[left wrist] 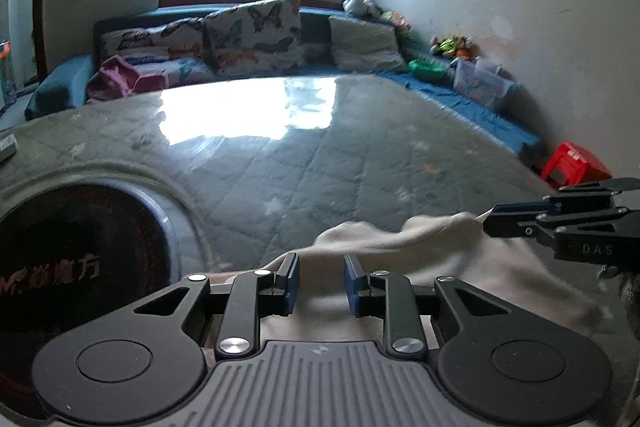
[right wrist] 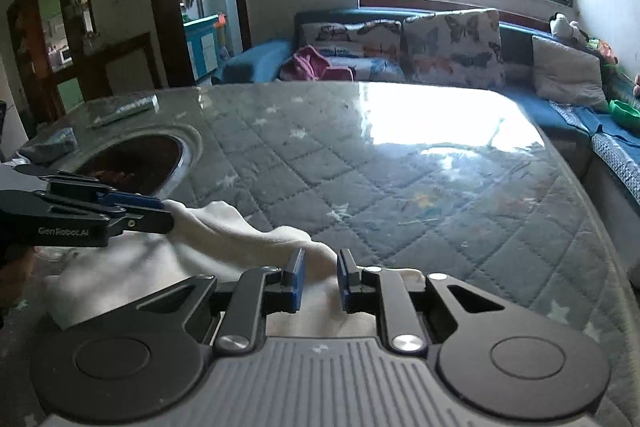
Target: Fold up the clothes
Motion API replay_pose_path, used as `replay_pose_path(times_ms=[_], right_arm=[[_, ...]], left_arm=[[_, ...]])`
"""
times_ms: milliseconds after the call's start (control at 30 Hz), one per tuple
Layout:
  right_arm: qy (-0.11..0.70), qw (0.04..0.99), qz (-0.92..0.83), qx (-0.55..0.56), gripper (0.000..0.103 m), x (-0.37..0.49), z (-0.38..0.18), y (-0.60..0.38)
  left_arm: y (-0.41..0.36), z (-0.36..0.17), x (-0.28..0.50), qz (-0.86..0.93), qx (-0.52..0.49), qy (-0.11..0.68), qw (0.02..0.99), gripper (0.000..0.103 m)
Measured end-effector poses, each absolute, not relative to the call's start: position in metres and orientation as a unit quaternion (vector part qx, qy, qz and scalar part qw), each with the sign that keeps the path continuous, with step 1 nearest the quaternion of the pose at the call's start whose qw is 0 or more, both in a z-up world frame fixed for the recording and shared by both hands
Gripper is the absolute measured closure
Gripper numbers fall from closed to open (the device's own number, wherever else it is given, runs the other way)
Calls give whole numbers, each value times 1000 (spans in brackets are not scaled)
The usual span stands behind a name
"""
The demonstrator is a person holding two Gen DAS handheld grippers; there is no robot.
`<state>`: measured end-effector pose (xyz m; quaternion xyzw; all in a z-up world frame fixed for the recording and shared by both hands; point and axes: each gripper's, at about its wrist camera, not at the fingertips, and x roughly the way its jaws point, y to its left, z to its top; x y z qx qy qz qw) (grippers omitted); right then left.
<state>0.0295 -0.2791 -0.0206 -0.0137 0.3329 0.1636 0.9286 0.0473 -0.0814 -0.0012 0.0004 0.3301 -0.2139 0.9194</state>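
Cream garment pinched at two edge points, low over the table

Nearest you, the left gripper [left wrist: 319, 285] has its jaws set narrow with the cream garment [left wrist: 400, 259] bunched between the pads; the right wrist view shows it clamped on the cloth's edge at 9 o'clock. Your right gripper [right wrist: 321, 281] is likewise nipped on a fold of the same cloth. The garment lies at 6 o'clock on the quilted table cover [right wrist: 400, 187], slack and sagging between the grips. Judge it light, soft, limp: it will droop and crumple, so hold at hem corners and keep it taut. Farther off, round burner inset [right wrist: 136, 159], then sofa cushions [right wrist: 452, 47] at 12 o'clock
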Motion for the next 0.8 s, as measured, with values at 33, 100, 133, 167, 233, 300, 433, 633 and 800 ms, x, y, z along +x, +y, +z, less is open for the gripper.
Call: replay_pose_path(times_ms=[33,100,133,167,233,300,433,633,800], right_arm=[[331,929,164,-11,85,25,-18,-281],[326,930,169,-13,84,12,-16,-280],[324,930,172,-17,78,5,-16,-279],[324,930,174,-22,75,-3,-17,-277],[323,929,179,-30,72,-17,-18,-273],[320,929,185,-38,69,-30,-22,-269],[309,931,190,-41,55,-47,-33,-264],[299,938,165,-51,47,-58,-48,-266],[293,944,149,-40,38,-63,-51,-281]], left_arm=[[-84,1,46,-217,1,327,920,76],[-89,0,45,-221,5,328,918,75],[-92,0,45,-222,6,330,917,75],[-94,-1,43,-223,6,332,916,75],[-97,-2,37,-226,5,335,915,74],[-100,-2,27,-229,6,332,915,63],[-104,-2,3,-231,13,325,917,56],[-102,-4,-29,-217,23,316,923,53],[-95,-10,-40,-197,21,315,928,51]])
